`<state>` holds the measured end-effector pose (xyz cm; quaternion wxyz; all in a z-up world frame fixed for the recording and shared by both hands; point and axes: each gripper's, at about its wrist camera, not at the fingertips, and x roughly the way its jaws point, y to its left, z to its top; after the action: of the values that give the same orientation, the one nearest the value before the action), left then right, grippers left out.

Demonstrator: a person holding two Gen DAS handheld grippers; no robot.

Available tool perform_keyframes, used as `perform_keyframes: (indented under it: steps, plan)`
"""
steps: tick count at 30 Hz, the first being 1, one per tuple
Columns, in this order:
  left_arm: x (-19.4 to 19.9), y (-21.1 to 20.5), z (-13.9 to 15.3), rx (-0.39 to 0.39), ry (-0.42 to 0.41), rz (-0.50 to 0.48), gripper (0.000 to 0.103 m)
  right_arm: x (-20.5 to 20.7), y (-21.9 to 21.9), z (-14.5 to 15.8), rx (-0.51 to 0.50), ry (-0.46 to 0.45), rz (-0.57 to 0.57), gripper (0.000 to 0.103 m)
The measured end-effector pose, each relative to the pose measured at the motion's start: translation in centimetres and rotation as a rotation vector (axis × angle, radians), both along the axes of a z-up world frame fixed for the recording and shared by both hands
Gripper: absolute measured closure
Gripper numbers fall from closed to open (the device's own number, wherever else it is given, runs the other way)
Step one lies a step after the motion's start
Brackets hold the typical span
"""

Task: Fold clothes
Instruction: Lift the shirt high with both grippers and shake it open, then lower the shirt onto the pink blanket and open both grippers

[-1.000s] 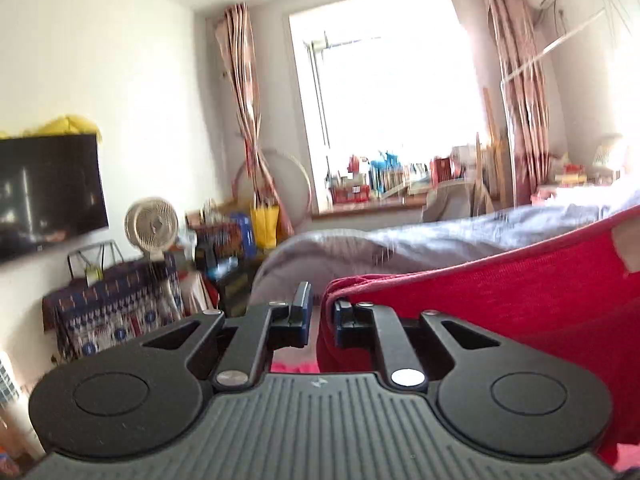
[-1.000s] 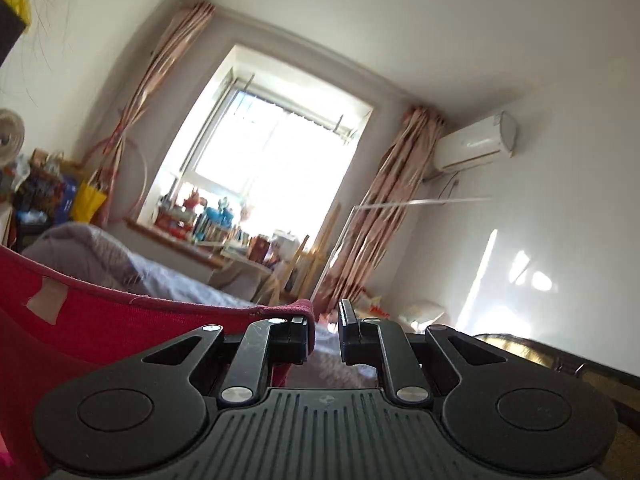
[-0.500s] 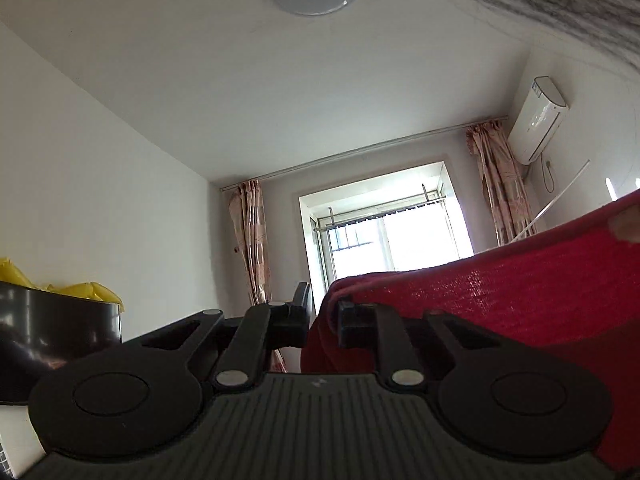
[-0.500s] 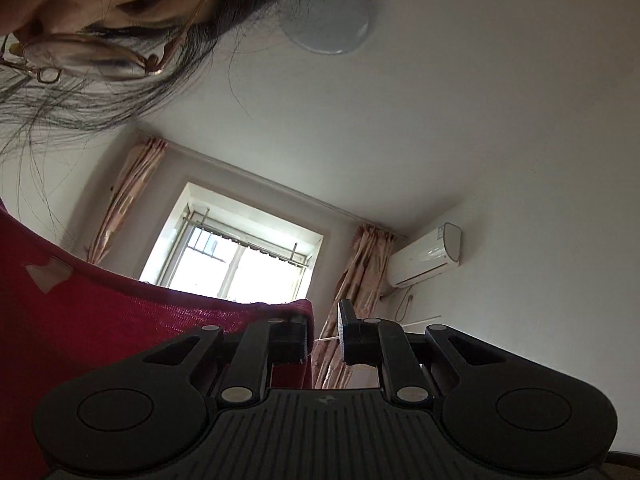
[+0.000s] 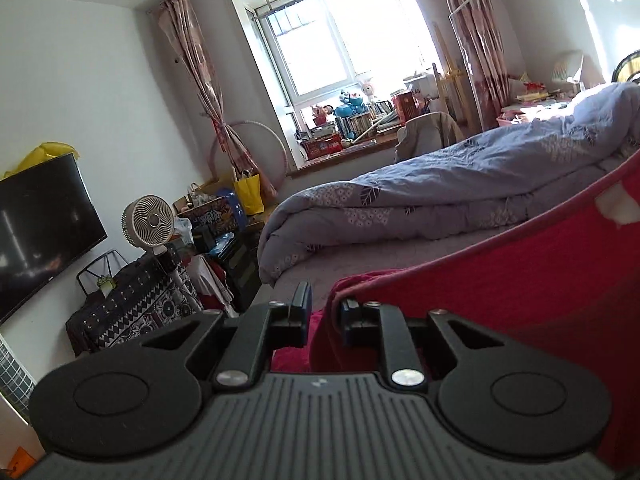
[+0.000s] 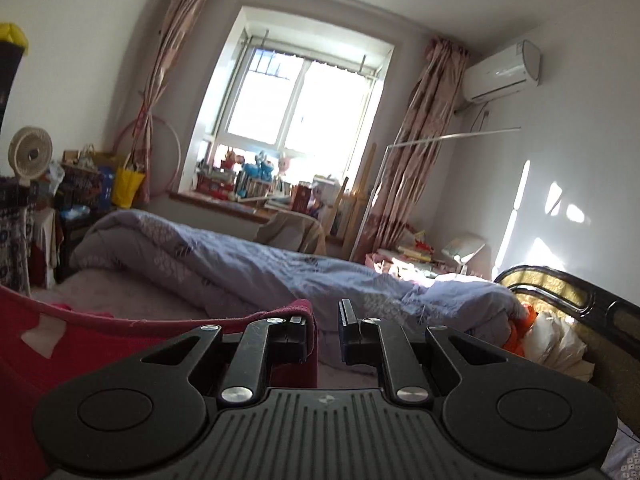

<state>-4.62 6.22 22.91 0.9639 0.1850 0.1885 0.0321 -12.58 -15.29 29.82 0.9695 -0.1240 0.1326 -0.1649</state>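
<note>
Between the left gripper's (image 5: 325,312) narrowly parted jaws hangs one top corner of the red garment (image 5: 520,288), its hem running off to the right. Across from it, the right gripper (image 6: 323,330) has the opposite corner draped over its left finger, jaws slightly apart. Beyond both jaws lies the bed's purple quilt (image 5: 460,180).

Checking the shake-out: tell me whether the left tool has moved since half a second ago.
Yes. The left tool has tipped down: the window sits higher in its view, and the bed now shows.
</note>
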Motion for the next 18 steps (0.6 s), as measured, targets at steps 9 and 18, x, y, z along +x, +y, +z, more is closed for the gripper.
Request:
perform_keyframes:
  steps: [9,18]
  plan:
    - [19.3,-4.1,-22.4,0.045,0.159,0.114,0.077,19.1,-1.2,-26.0,-0.036,0.211,0.052,0.086]
    - [25.4,-4.6,-33.5,0.19,0.378,0.139,0.05,30.3,-1.6,-37.7,0.002,0.439,0.073,0.078]
